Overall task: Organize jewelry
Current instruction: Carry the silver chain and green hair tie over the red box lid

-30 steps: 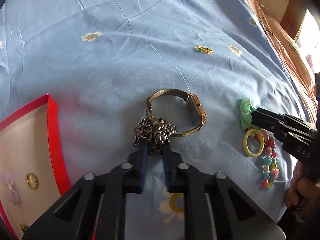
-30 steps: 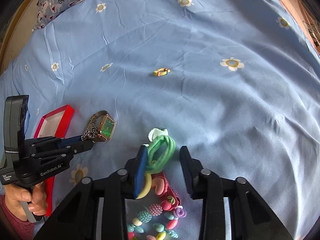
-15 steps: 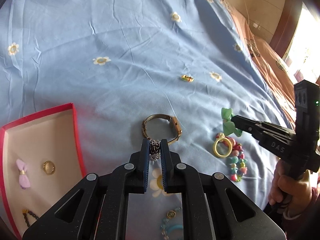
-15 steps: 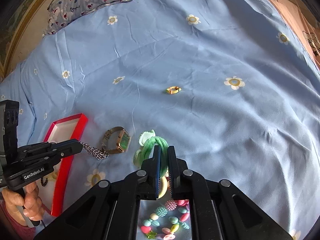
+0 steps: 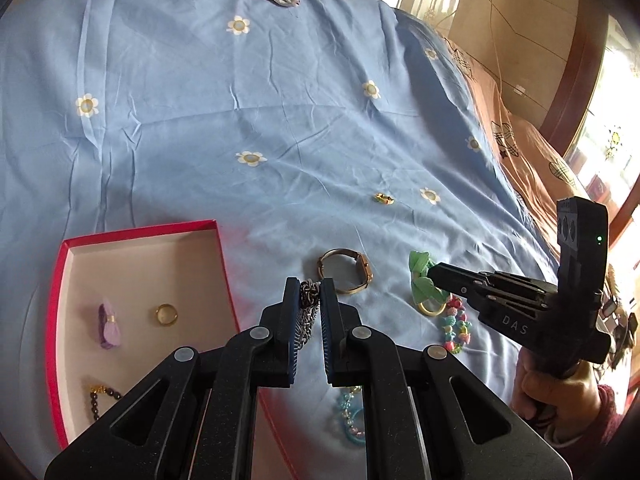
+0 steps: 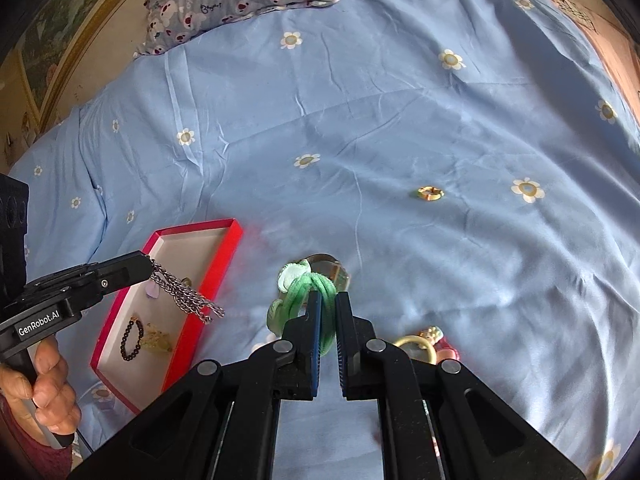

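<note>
Jewelry lies scattered on a bed under a blue flowered sheet [image 5: 280, 120]. Left gripper [image 5: 310, 294] pinches a silver chain [image 6: 184, 294], which dangles beside the near edge of a red box [image 5: 218, 248], probably to be dropped in with the ring [image 5: 166, 314] and purple bow [image 5: 109, 322] there. Right gripper [image 6: 328, 306] pinches a green hair tie [image 6: 304, 288], raised off the sheet near a gold watch [image 5: 346, 276] and bead bracelets [image 5: 454, 326]. Readable writing: "GenRobot.AI" on the left gripper, "DAS" on the right.
</note>
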Available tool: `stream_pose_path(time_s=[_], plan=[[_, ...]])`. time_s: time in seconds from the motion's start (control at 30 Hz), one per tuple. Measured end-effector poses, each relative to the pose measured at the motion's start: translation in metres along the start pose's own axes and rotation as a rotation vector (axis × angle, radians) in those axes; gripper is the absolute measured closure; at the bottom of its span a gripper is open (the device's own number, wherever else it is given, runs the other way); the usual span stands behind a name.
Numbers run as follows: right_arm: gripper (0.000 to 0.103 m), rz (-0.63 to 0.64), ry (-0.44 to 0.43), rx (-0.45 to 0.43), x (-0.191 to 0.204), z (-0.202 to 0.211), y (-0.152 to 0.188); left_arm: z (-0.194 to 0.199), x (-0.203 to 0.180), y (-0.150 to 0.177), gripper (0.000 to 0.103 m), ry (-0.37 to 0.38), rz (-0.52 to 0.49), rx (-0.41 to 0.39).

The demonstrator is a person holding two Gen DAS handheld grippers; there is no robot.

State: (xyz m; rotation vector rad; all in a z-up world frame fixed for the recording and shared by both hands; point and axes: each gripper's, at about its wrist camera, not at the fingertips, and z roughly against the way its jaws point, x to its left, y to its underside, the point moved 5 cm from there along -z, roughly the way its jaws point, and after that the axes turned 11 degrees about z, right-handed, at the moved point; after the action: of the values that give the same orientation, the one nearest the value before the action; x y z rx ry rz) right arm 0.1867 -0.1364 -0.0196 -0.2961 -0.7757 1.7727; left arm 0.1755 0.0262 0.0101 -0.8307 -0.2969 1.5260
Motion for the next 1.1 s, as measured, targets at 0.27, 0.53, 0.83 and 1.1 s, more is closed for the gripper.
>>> stream_pose_path(time_s=[0.27,0.53,0.83,1.1], plan=[[0.097,0.056,-0.074,0.02,0.045,-0.015,-0.002,0.03,0.044,0.006,0.095,-0.035,0.086,-0.033],[0.097,0.124,-0.153,0.036,0.098,-0.032,-0.009,0.056,0.08,0.005,0.095,-0.077,0.142,-0.08],[0.097,0.177,-0.219,0.069,0.144,-0.058,-0.014,0.062,0.119,0.009,0.095,-0.122,0.201,-0.087],[0.097,0.233,-0.254,0.128,0.176,-0.089,-0.011,0.047,0.148,0.016,0.095,-0.14,0.258,-0.064]])
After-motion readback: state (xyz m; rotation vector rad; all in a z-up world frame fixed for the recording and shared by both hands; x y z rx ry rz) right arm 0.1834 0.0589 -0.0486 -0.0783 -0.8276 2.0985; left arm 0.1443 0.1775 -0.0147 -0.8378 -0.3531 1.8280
